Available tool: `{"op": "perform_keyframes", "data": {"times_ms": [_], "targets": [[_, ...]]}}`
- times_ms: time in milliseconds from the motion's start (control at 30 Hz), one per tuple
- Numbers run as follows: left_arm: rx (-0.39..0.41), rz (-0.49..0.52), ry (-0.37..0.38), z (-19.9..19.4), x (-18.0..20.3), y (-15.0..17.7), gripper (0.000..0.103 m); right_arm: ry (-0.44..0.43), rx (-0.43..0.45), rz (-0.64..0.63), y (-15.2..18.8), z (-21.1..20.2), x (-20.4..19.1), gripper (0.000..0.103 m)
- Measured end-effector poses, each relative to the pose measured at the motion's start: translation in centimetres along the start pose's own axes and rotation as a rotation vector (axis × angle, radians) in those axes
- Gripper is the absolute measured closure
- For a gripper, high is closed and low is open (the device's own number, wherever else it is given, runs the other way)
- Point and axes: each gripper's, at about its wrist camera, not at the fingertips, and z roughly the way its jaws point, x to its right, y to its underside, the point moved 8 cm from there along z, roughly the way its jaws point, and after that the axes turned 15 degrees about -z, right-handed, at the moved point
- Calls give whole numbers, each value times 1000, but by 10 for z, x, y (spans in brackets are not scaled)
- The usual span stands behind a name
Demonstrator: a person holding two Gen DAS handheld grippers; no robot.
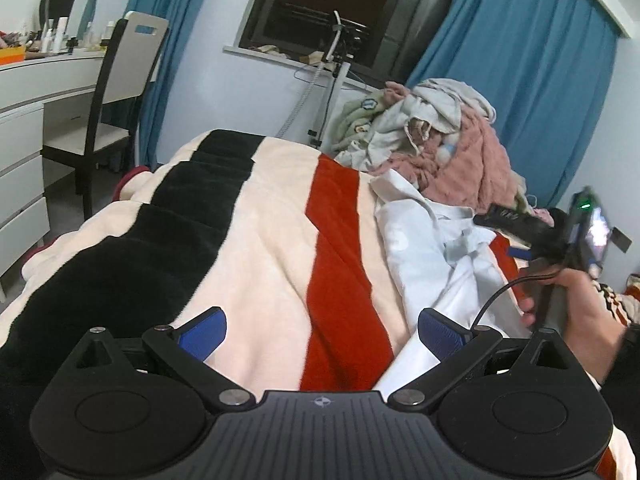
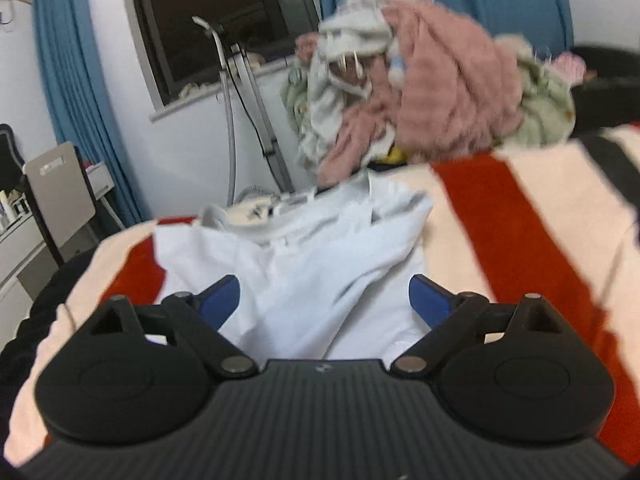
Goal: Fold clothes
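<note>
A white shirt (image 1: 424,256) lies crumpled on the striped blanket (image 1: 260,240), right of the red stripe. My left gripper (image 1: 322,334) is open and empty, low over the blanket, with the shirt's near edge by its right finger. In the right wrist view the shirt (image 2: 320,264) lies spread just ahead of my right gripper (image 2: 324,300), which is open and empty above it. The right gripper also shows in the left wrist view (image 1: 532,236), held in a hand over the shirt's far right side. That view is blurred.
A pile of pink, white and green clothes (image 1: 436,136) sits at the bed's far end, also in the right wrist view (image 2: 420,92). A chair (image 1: 116,120) and a white dresser (image 1: 24,128) stand left of the bed. A garment steamer stand (image 1: 332,72) stands by the window.
</note>
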Motion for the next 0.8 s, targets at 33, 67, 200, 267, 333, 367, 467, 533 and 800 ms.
{"op": "perform_keyframes", "data": {"times_ms": [33, 67, 200, 267, 333, 367, 467, 533, 800], "targets": [[1, 4, 8, -2, 2, 0, 0, 5, 16, -2, -1, -13, 0, 10], [3, 11, 16, -5, 4, 1, 0, 7, 28, 1, -4, -29, -1, 10], [16, 36, 44, -22, 13, 2, 0, -9, 59, -7, -3, -101, -9, 10], [15, 39, 64, -34, 18, 4, 0, -14, 72, -27, 1, -142, -14, 10], [18, 46, 87, -48, 24, 6, 0, -18, 75, -36, 8, -183, -19, 10], [23, 52, 92, -55, 27, 6, 0, -20, 71, -38, 14, -204, -23, 10], [41, 69, 103, -78, 36, 12, 0, -24, 68, -50, 34, -264, -35, 10], [54, 80, 110, -92, 41, 17, 0, -22, 83, -69, 48, -300, -43, 10], [-14, 95, 95, -120, 53, 54, 0, -16, 105, -108, 103, -378, -56, 10]]}}
